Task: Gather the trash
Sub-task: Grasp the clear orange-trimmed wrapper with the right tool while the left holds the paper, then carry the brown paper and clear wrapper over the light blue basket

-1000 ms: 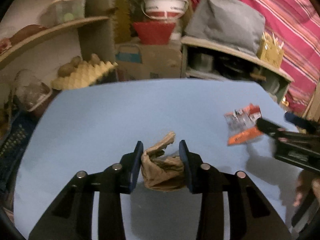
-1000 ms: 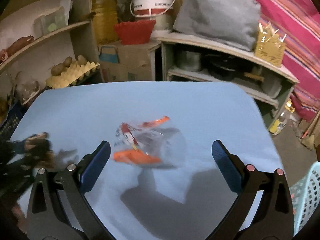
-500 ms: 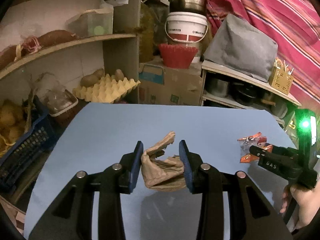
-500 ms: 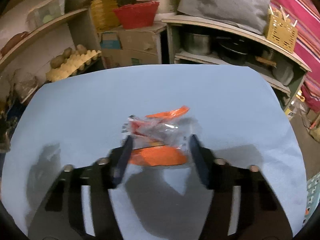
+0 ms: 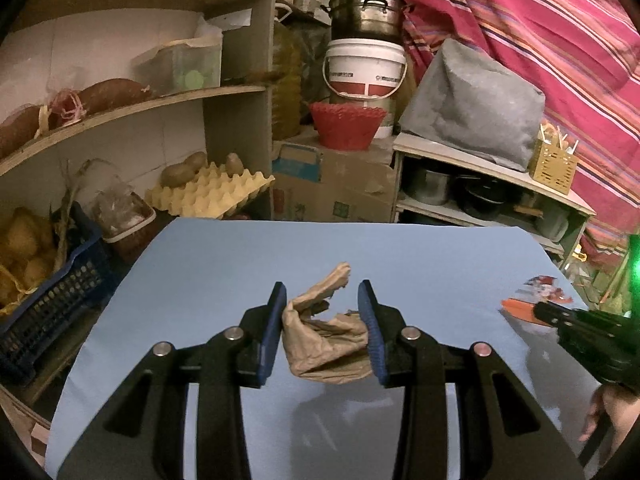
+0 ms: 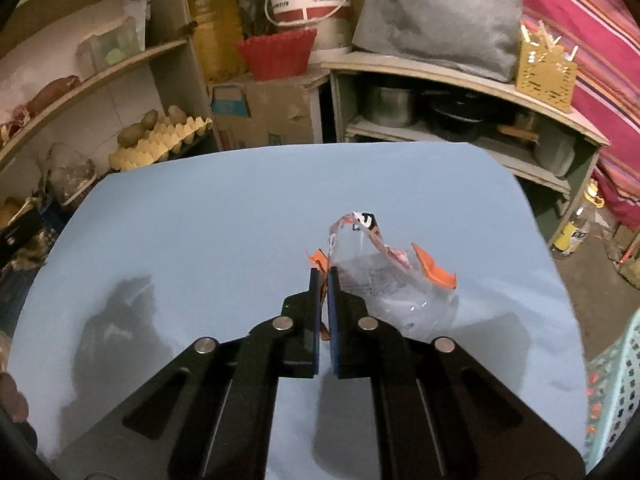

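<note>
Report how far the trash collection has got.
Done: both pieces are gripped. The left gripper is shut on the crumpled brown paper, and the right gripper pinches the clear orange-edged wrapper, which has lifted off the blue table. Left: dropping both, perhaps into the teal basket at the right edge.

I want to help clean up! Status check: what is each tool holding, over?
Left tool shut on brown paper bag, lifted. Right tool shut on plastic wrapper, above blue table. Nothing in the way. Teal basket at right.
</note>
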Tool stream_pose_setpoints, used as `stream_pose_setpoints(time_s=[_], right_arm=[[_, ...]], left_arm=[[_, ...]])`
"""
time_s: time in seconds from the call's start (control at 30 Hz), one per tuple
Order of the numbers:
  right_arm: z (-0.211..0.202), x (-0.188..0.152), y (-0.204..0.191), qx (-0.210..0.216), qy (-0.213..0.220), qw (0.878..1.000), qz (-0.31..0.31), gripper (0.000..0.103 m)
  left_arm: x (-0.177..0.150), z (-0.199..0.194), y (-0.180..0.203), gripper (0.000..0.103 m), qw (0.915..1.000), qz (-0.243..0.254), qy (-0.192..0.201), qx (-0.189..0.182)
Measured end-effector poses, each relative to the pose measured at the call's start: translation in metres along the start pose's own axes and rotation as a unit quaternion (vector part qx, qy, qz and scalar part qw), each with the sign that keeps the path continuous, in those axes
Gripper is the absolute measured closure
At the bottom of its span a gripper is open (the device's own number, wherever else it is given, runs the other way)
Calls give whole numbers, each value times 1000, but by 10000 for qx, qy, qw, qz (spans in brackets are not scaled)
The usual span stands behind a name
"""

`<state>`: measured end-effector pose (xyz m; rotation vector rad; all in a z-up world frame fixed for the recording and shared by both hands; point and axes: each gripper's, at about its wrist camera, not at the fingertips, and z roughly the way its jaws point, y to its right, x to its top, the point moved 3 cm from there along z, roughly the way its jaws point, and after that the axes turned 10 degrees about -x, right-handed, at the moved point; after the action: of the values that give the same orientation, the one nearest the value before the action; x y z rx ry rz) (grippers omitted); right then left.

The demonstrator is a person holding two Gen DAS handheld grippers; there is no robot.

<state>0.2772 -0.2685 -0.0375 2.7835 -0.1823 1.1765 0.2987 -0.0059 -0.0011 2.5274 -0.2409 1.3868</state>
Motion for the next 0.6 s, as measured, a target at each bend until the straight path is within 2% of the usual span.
stream_pose_setpoints(time_s=[0.27, 0.4, 0.47, 0.6], right_arm=[[-63, -26, 61, -155, 329, 9992, 194, 98], [-94, -35, 101, -333, 479, 9981, 176, 98], [-104, -42, 120, -379, 494, 9978, 216, 98], [-119, -58, 163, -516, 470, 9969, 351, 98]], left_arm=[[-9, -4, 40, 65, 9993, 376, 9, 80], [-15, -12, 71, 66, 9989, 472, 78, 1], [-16, -17, 91, 65, 9982, 577, 141, -15], [-17, -31, 147, 65, 9959, 803, 238, -331]])
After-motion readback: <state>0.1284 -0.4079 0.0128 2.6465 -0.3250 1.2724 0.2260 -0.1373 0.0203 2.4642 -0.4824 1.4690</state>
